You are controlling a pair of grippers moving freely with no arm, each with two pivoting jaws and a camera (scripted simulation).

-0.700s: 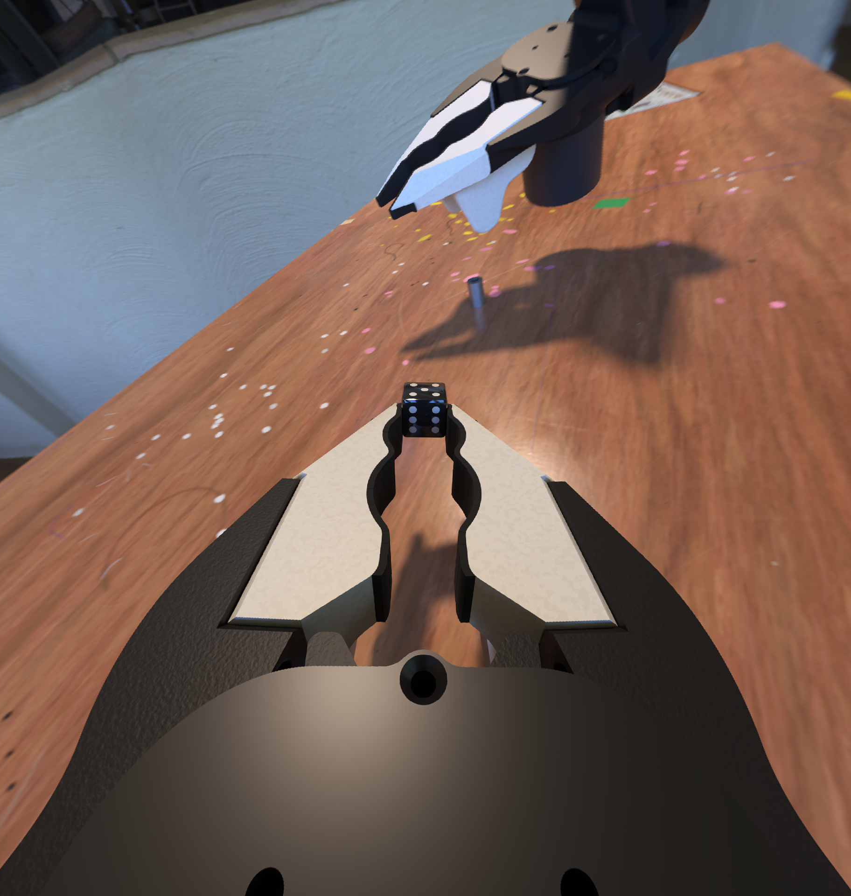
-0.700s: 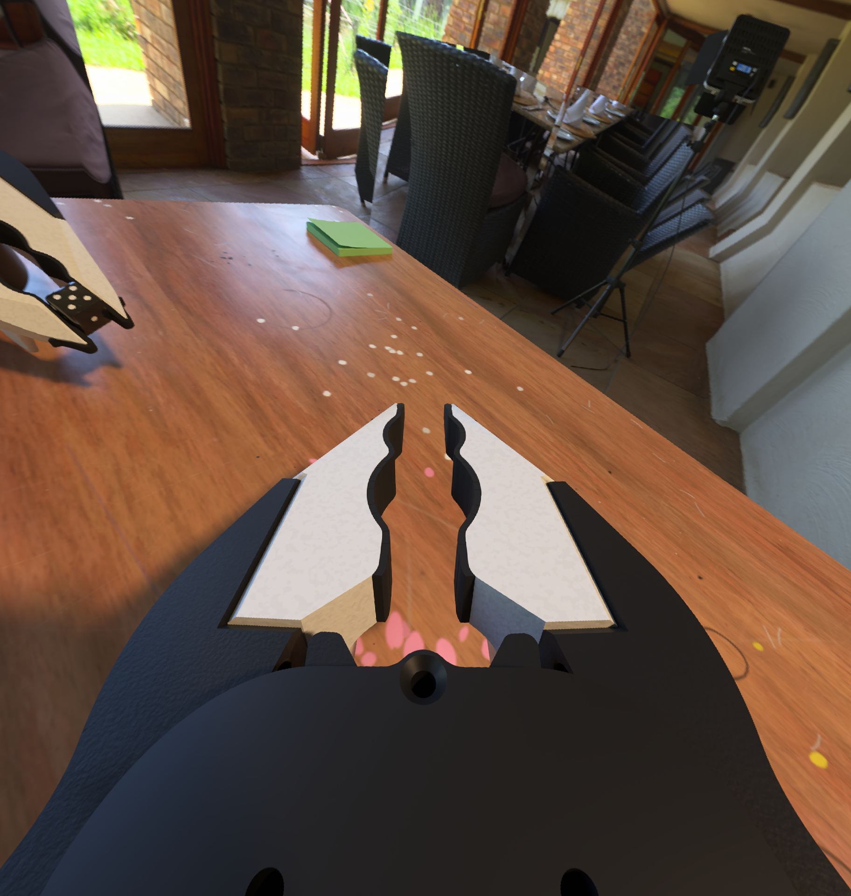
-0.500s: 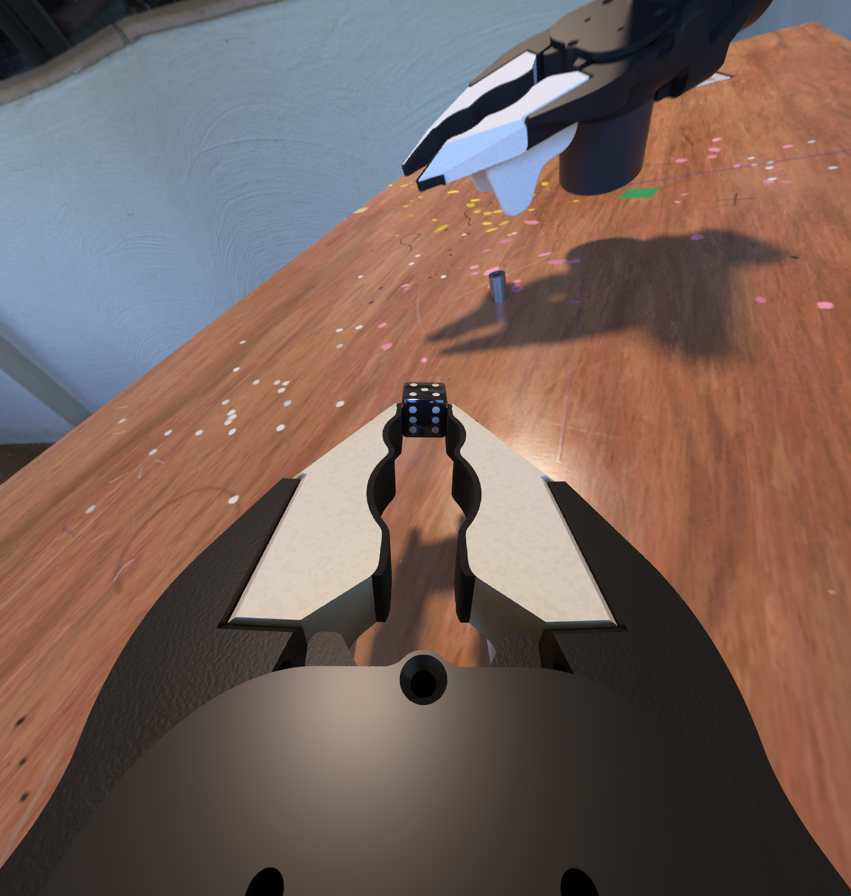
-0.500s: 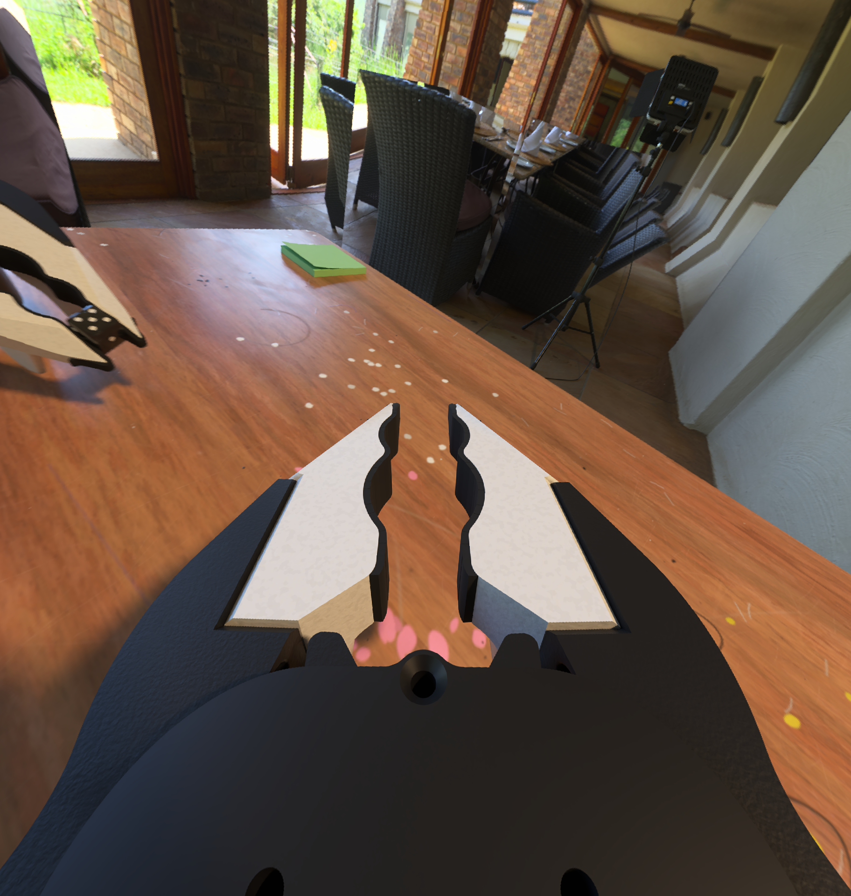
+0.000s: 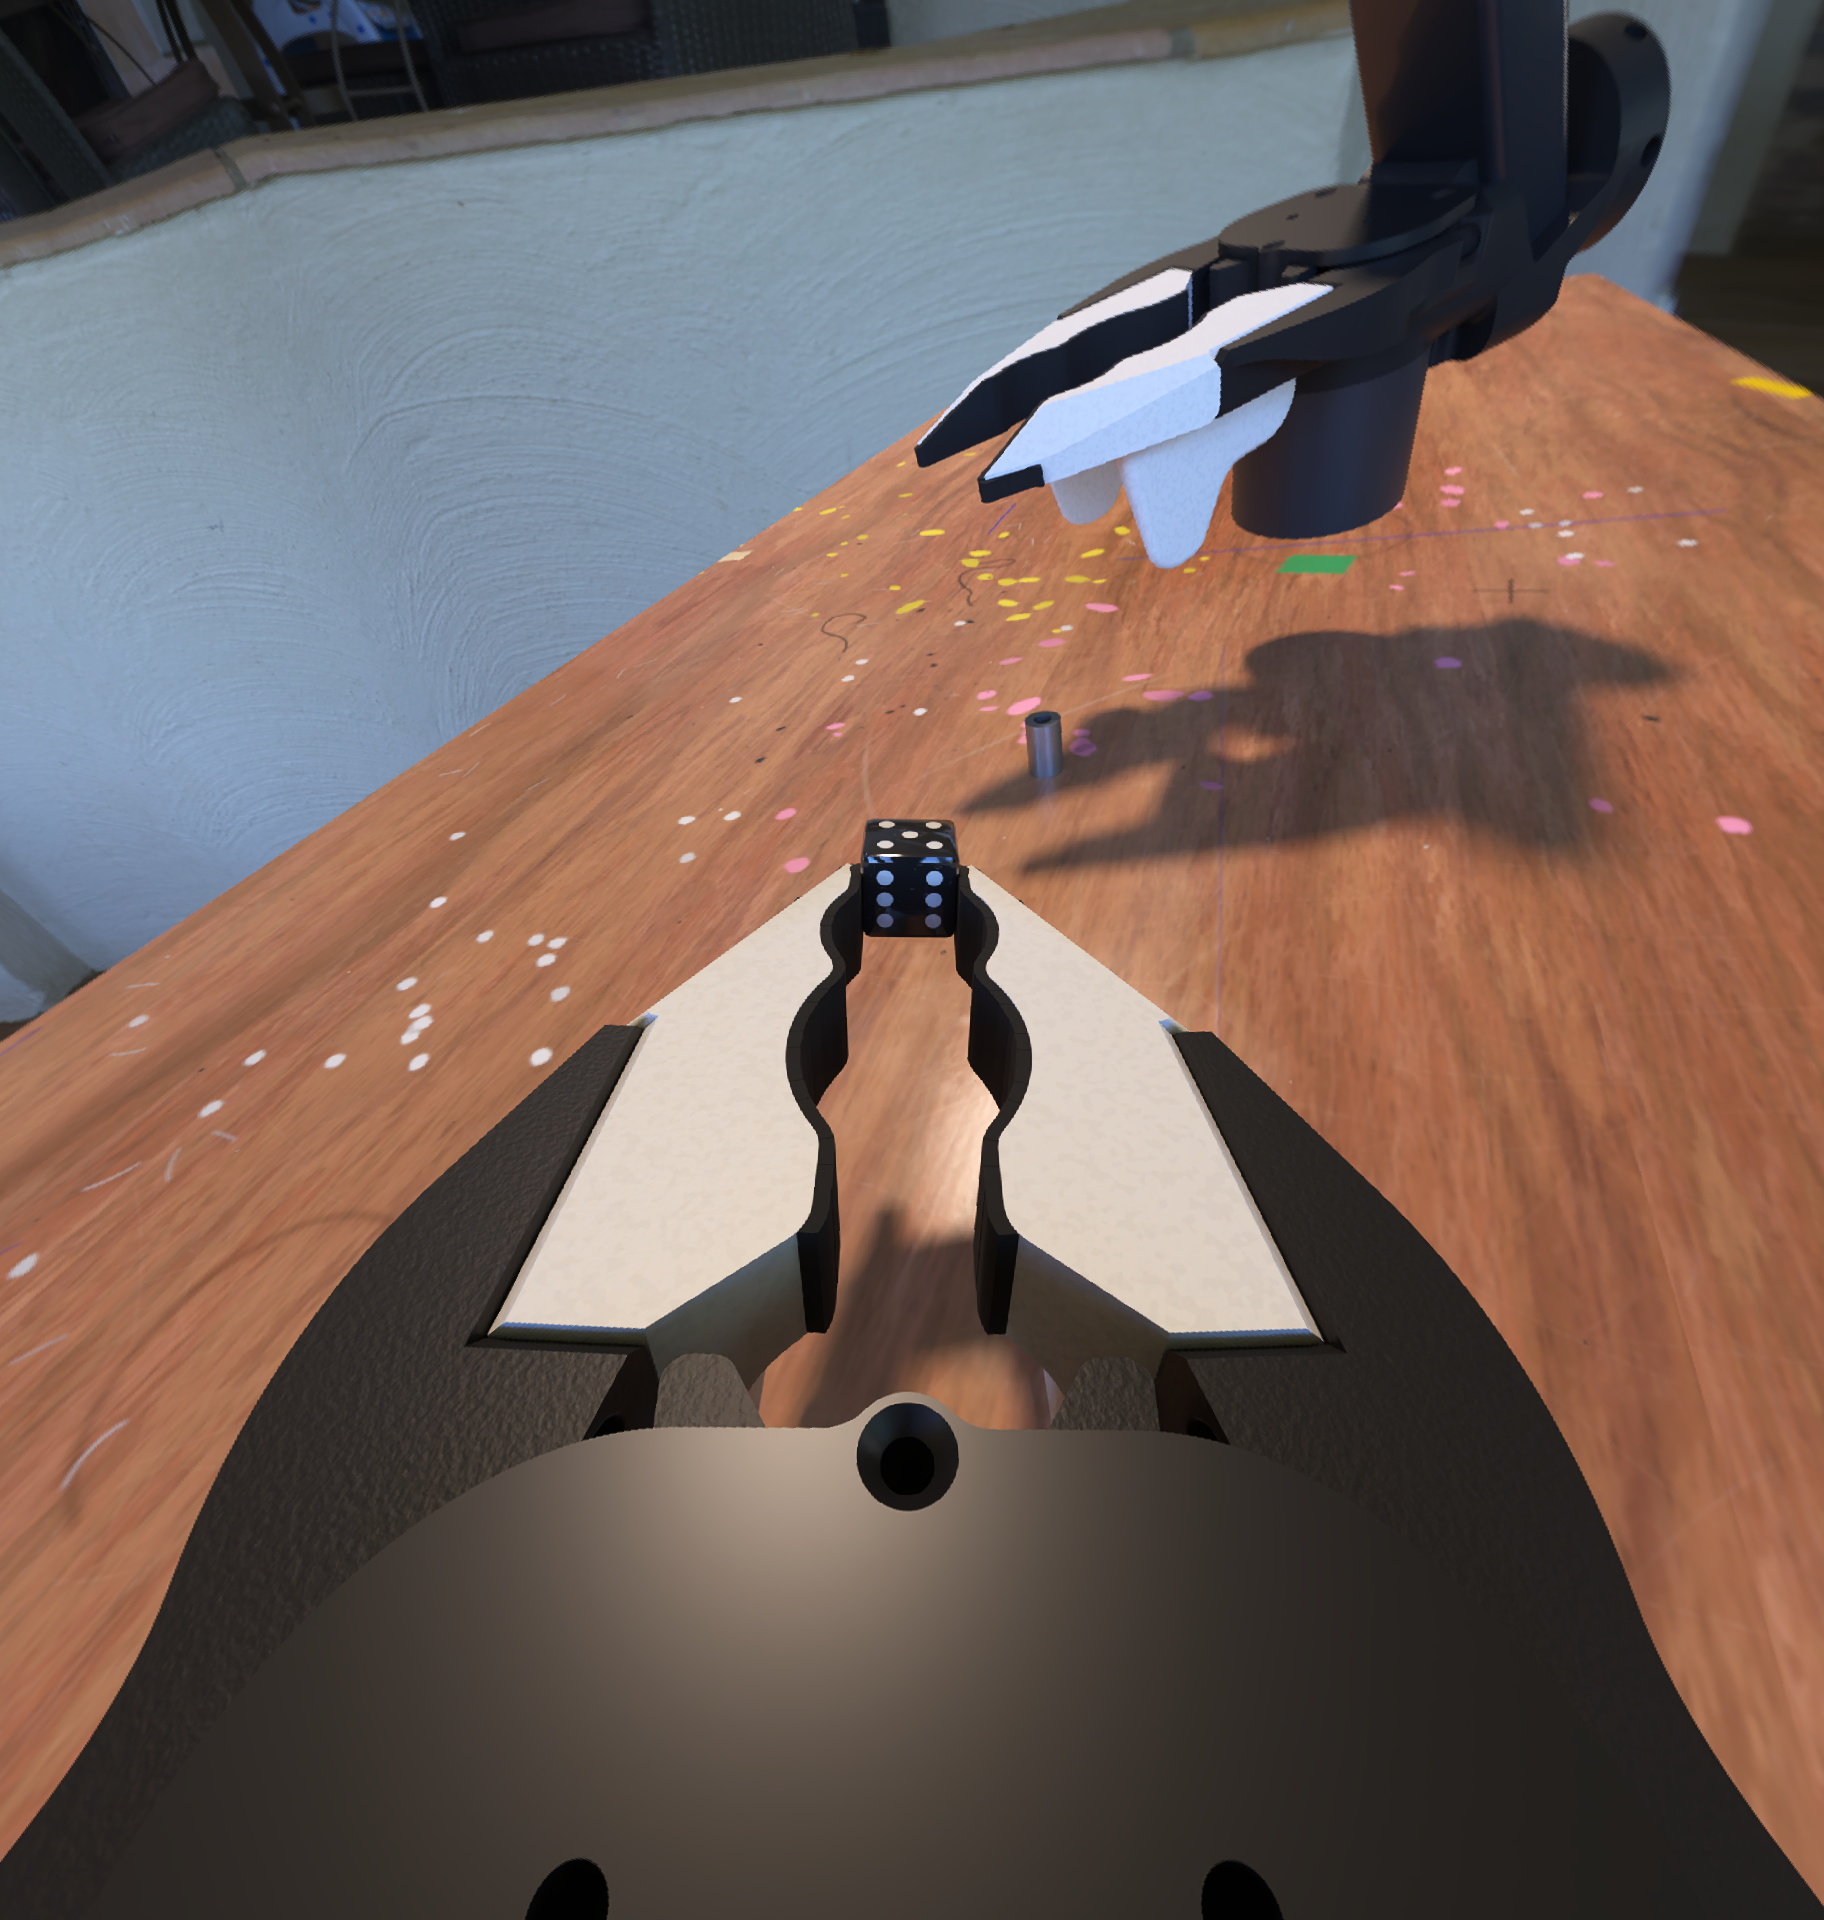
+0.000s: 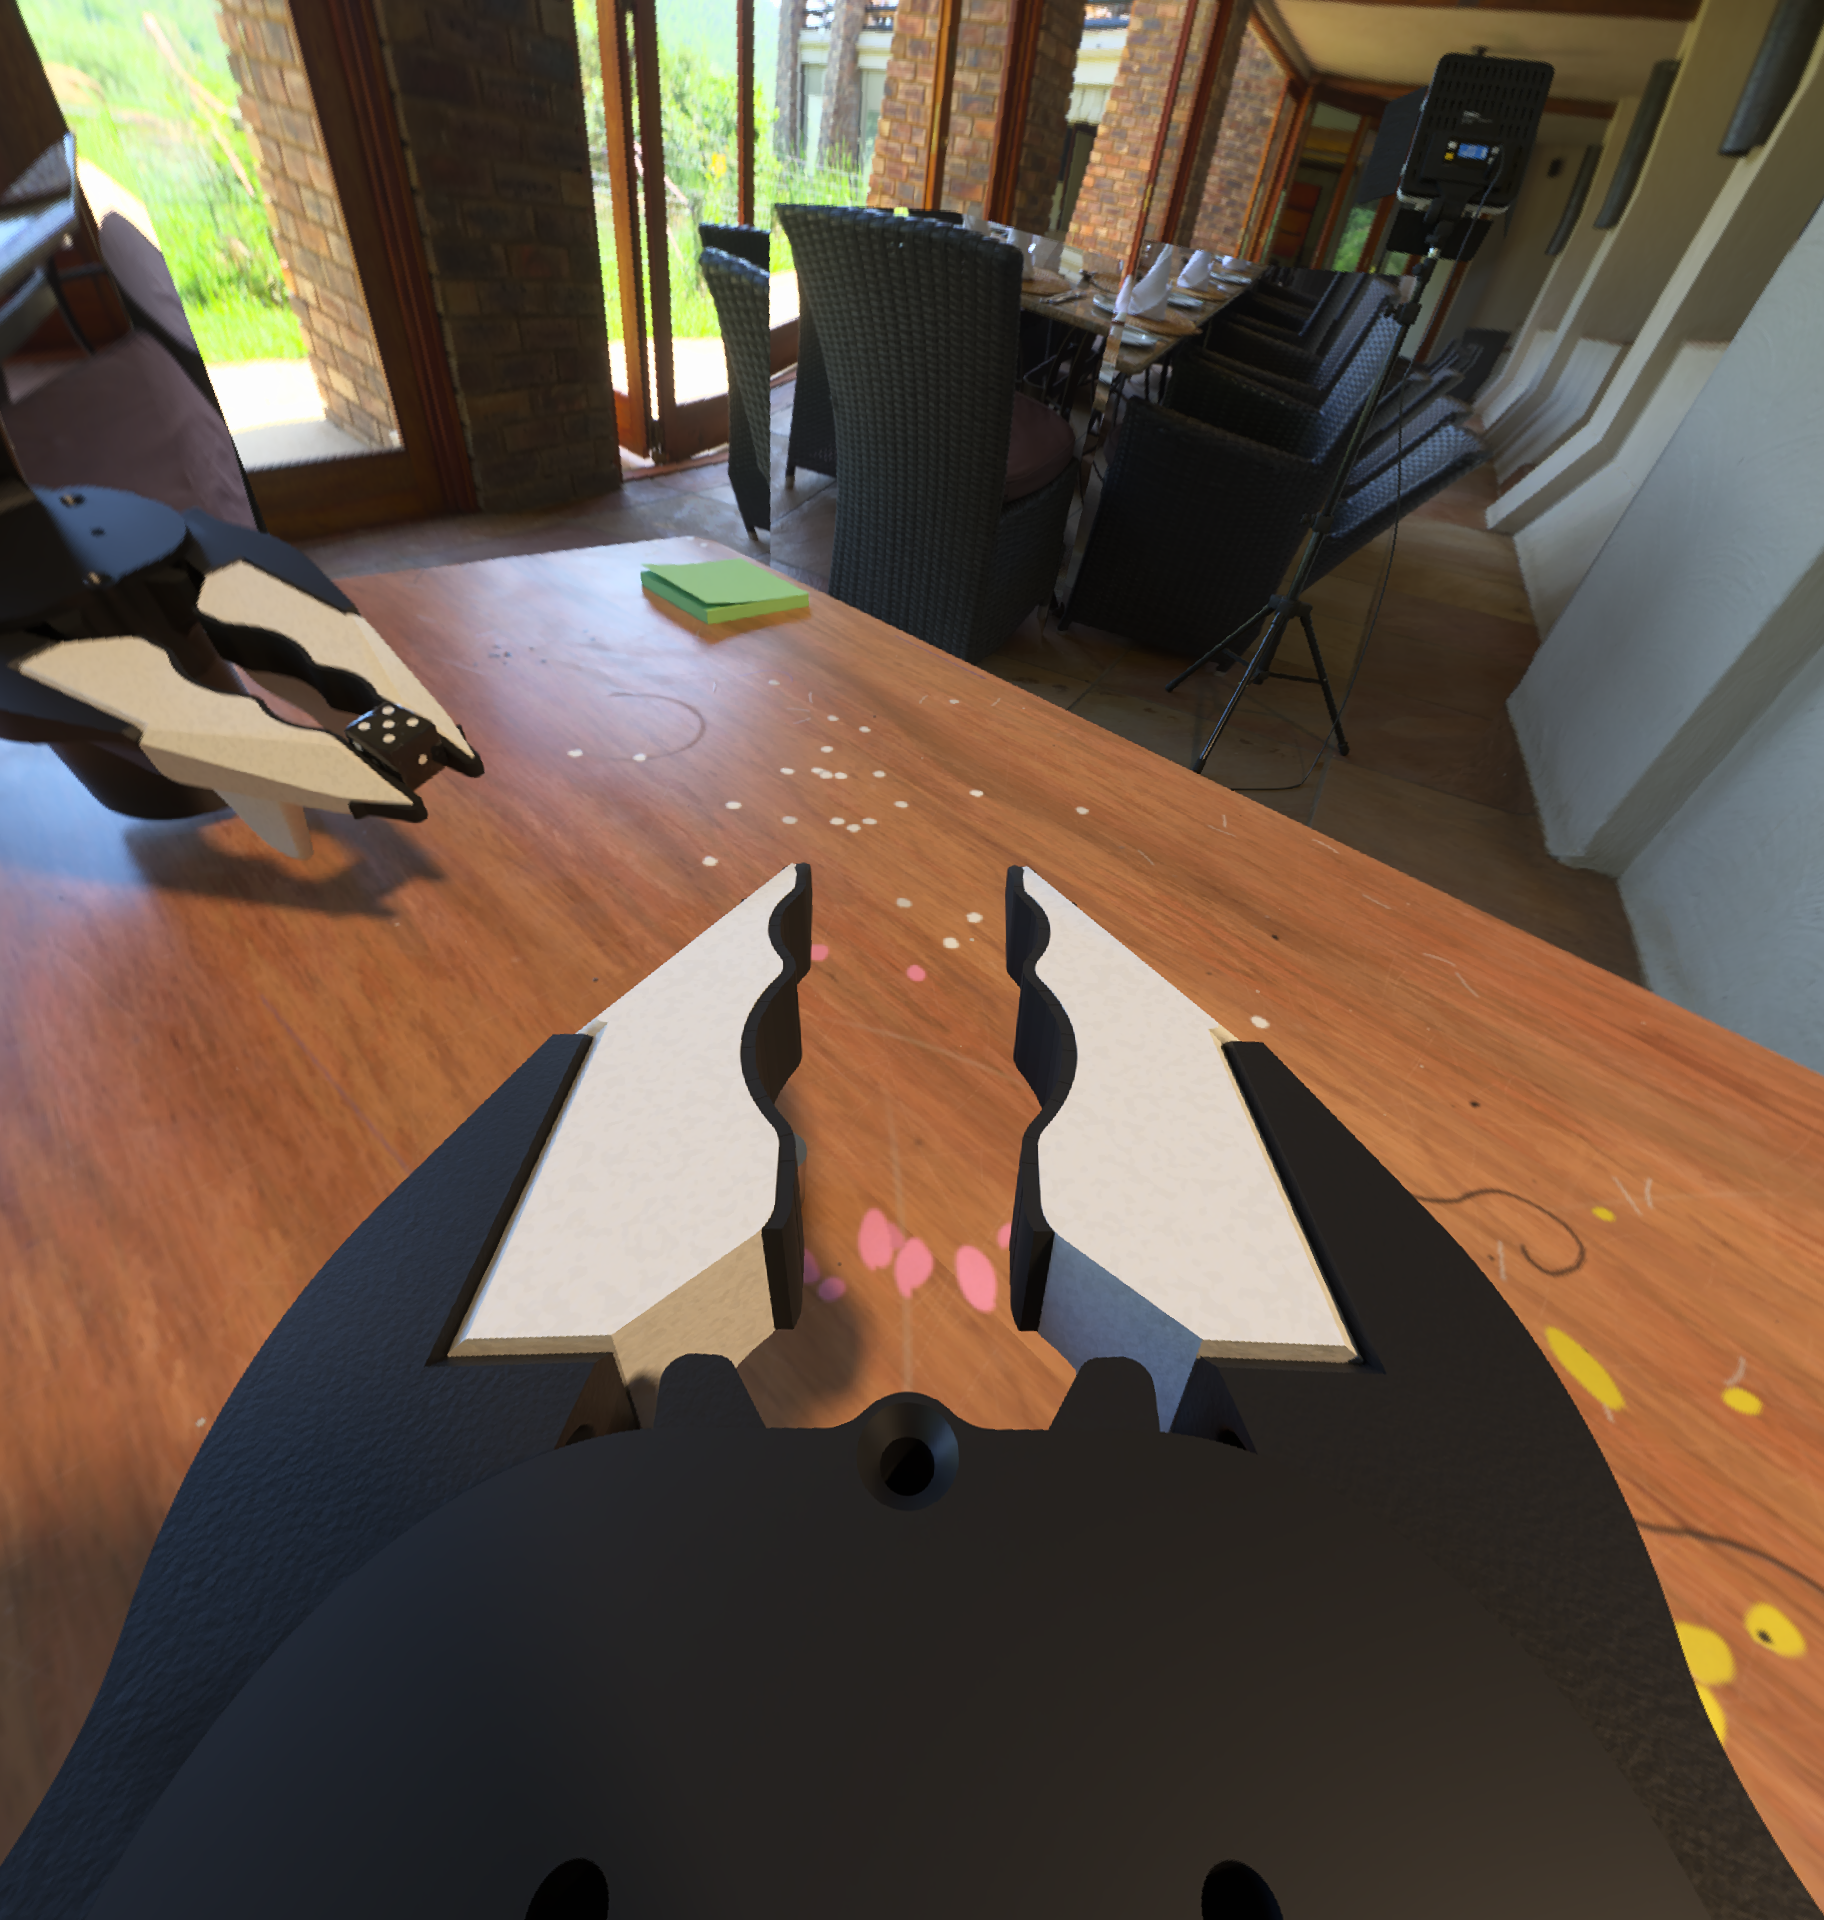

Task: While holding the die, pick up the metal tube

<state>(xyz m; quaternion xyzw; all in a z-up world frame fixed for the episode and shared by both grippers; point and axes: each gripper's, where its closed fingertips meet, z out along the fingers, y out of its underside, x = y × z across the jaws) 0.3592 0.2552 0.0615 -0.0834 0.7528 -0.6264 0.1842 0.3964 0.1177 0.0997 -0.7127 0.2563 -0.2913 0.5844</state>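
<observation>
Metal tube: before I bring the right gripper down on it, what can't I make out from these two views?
- Metal tube: absent from the right wrist view, so its line-up with the right gripper can't be judged there.
- In the left wrist view the tube is too small to see any surface detail.
- Die: its sides are covered by the left gripper fingers.

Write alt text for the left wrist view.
The left claw grips a black die at its fingertips above a paint-flecked wooden table. Beyond it a small metal tube stands upright, with the right claw hovering open above and past it.
</observation>
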